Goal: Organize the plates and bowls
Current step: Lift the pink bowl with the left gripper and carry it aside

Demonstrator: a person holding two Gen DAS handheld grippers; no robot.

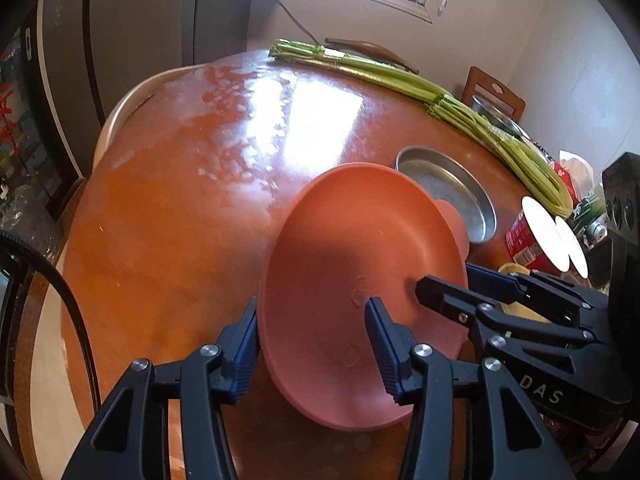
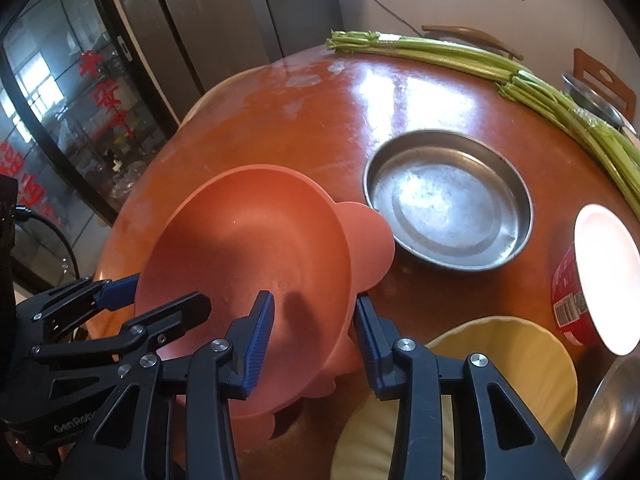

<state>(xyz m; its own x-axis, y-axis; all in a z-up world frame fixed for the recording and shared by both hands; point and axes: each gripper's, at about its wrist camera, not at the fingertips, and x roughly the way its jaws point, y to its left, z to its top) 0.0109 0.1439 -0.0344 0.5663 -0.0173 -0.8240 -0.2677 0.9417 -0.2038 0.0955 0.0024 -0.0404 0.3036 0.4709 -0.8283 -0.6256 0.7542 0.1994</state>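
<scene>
Salmon-pink plastic bowl (image 2: 248,256), lobed rim tab, smooth matte inside, tilted; left gripper (image 1: 314,344) and right gripper (image 2: 316,340) each pinched its wall.

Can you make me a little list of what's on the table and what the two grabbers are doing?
table: round, shiny brown
pink bowl: tilted, gripped on both sides
left gripper: shut on its rim
right gripper: shut on opposite rim
metal pan: empty, behind the bowl
yellow bowl: near right
green stalks: along far edge
</scene>
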